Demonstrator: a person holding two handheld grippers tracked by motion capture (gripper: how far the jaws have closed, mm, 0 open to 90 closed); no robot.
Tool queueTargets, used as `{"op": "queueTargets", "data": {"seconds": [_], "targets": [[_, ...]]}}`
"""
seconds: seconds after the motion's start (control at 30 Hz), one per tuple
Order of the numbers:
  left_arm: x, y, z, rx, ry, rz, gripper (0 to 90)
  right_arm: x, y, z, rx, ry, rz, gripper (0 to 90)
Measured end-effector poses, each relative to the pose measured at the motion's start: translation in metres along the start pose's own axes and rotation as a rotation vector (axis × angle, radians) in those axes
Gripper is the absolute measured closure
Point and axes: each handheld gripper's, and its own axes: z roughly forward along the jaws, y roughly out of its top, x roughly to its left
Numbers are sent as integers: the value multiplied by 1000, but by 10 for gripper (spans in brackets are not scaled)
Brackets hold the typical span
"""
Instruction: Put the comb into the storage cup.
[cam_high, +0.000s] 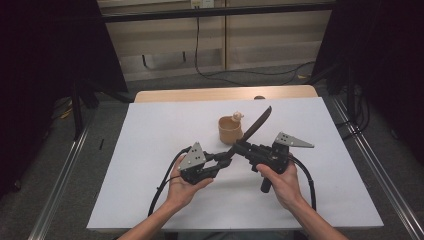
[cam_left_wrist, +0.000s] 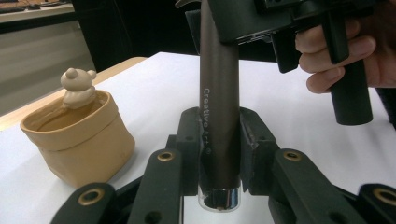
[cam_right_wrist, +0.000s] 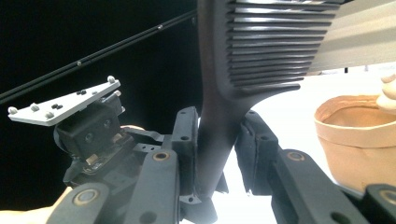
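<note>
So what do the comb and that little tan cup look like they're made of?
The comb looks like matte dark-brown plastic with printed lettering and a shiny chrome-like cap at the handle's end. The bear cup looks like soft, matte tan silicone or rubber, its rim folded over like a cuff.

Matt brown plastic comb (cam_left_wrist: 219, 107), glossy metal tip

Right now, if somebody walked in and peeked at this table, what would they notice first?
Probably the long dark comb held up over the middle of the white table, with the left tongs shut on its handle end and the right tongs around it nearer the teeth. Just behind it stands a small tan cup with a little bear figure on its rim.
</note>
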Motion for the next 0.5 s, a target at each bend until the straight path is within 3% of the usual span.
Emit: {"op": "queueTargets", "data": {"seconds": [0.5], "targets": [[0, -2, 3, -6, 17, 17, 726, -1, 0, 0, 10, -7, 102, 731]]}}
